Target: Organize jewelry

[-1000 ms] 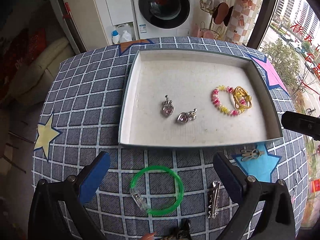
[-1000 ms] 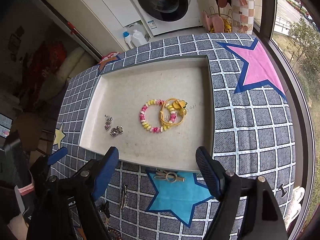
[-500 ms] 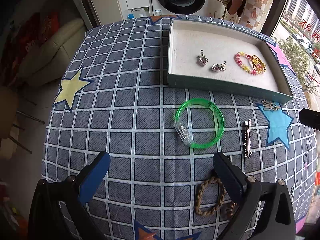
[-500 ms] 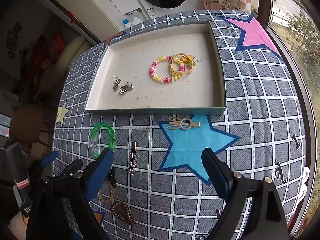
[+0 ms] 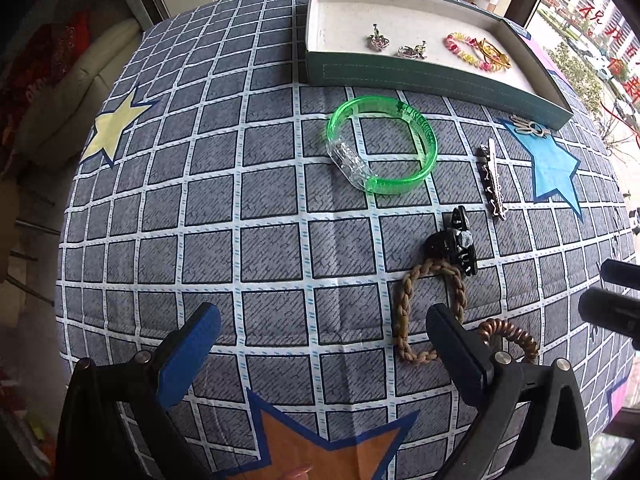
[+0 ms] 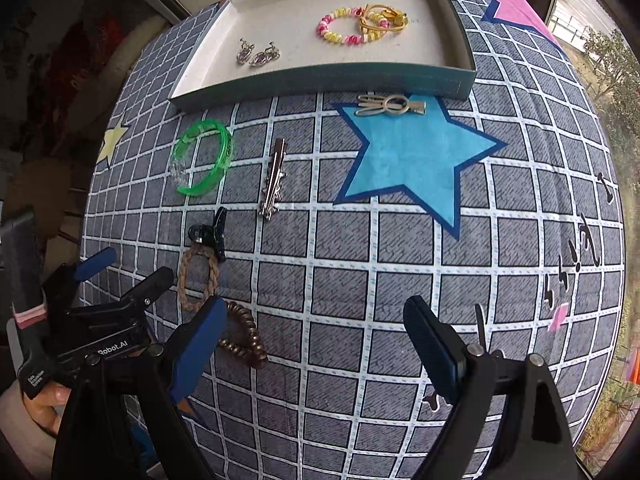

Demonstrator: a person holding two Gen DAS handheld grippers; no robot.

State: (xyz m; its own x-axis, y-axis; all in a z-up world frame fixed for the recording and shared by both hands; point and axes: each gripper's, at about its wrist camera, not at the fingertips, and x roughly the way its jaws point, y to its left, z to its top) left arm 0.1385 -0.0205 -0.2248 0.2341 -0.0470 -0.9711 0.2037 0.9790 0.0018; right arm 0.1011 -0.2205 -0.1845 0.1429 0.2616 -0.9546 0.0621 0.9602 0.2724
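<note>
1. Both my grippers have pulled back from over the tray and sunk a little since a second ago; then the tray filled each view, now it sits at the far edge and the loose pieces on the cloth fill the middle.
2. My right gripper (image 6: 316,330) has just been opening; its jaws stand wide apart with only bare cloth between them. My left gripper (image 5: 320,334) is also spread wide and holds nothing.
3. Done so far: the shallow green-walled tray (image 6: 320,80) holds two silver heart earrings (image 6: 258,53), a pink-and-yellow bead bracelet (image 6: 344,32) and a yellow hair tie (image 6: 386,18).
4. Left on the grey checked tablecloth (image 5: 280,240): a translucent green plastic bangle (image 5: 382,144), a silver toothed hair clip (image 5: 494,178), a gold rabbit-shaped clip (image 6: 390,105) just beside the tray wall, a black claw clip (image 5: 456,242), a brown braided band (image 5: 424,312) touching it, and a coppery spiral hair tie (image 6: 242,336).
5. I judge the job under halfway: six pieces wait.
</note>
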